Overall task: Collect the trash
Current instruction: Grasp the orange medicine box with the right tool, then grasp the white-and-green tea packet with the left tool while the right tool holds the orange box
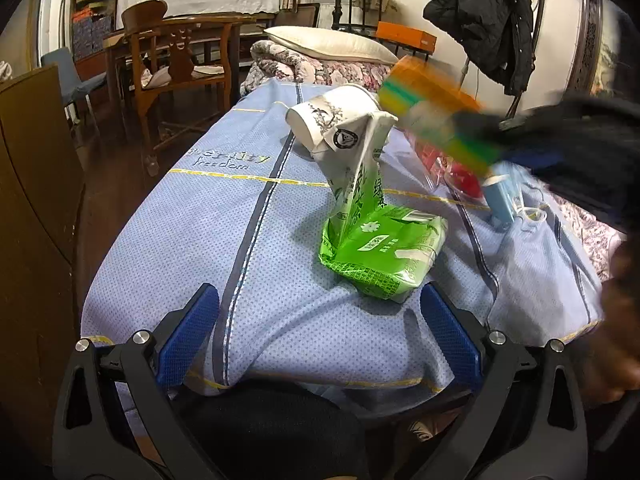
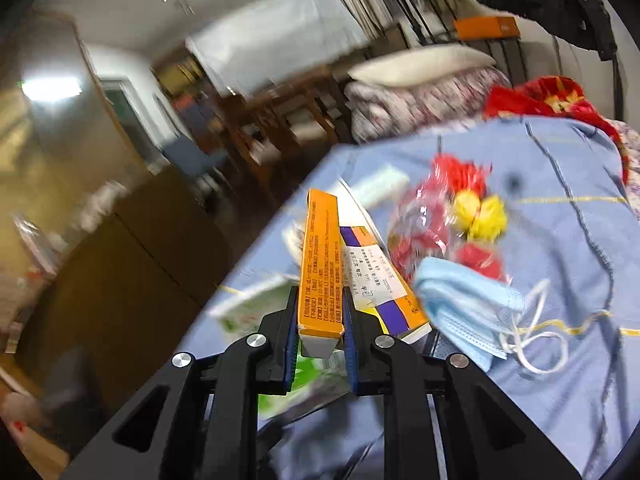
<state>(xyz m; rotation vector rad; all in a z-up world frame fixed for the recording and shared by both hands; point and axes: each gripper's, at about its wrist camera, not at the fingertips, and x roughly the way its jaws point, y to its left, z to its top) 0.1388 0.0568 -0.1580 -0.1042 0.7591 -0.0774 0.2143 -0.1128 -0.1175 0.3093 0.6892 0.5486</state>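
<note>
Right gripper [image 2: 320, 322] clamps the orange box [image 2: 320, 264] by its narrow end, lifted just left of the blue mask [image 2: 464, 300]. Light, crushable card: grip flat faces. Left gripper [image 1: 318, 324] wide, empty.

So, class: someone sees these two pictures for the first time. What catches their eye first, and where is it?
The orange box, clamped upright between the right gripper's jaws. Then the crumpled bright green carton, lying on the blue cover just ahead of the open left gripper. Beside the box lies a blue face mask.

Both wrist views close, perhaps sharing bed [image 1: 280, 208].
</note>
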